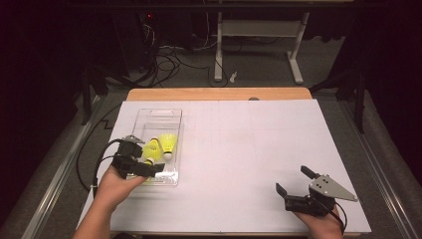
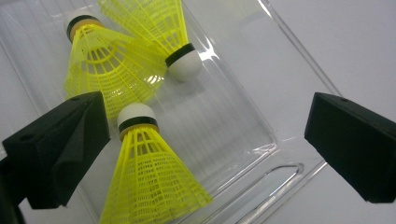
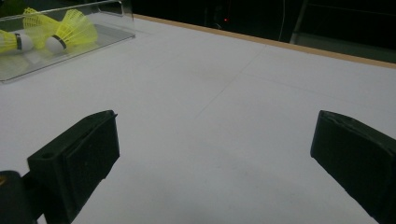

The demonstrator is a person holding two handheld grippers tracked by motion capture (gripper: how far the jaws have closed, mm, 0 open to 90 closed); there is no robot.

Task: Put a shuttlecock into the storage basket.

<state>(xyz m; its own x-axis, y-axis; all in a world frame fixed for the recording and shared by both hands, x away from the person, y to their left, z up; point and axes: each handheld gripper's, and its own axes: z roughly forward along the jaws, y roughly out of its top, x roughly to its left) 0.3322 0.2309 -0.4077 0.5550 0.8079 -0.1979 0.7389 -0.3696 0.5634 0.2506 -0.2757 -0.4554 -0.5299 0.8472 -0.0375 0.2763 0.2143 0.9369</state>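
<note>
While my left hand-held gripper (image 1: pixel 149 167) hangs over the near end of the clear tray (image 1: pixel 160 115), I see its jaws spread wide with nothing between them. In the left gripper view, three yellow shuttlecocks lie in that tray: the nearest shuttlecock (image 2: pixel 147 175) sits just beside my left jaw, cork pointing away from me, though I cannot tell if they touch. The second shuttlecock (image 2: pixel 105 70) lies behind it, and the third shuttlecock (image 2: pixel 154 25) rests with its white cork down toward the tray floor, its skirt overlapping the second's.

My right hand-held gripper (image 1: pixel 293 183) is well apart from all this, low at the near right of the tabletop (image 1: pixel 259 144), jaws spread and empty. From its own view the tray's wall (image 3: pixel 70 9) stands far off to the left across bare surface.

The tabletop is covered by a white sheet with a wooden edge (image 1: pixel 219 93) at the far side. Beyond it the room is dark: grey floor, tangled cables (image 1: pixel 166 62) and a white table frame (image 1: pixel 259 45).
</note>
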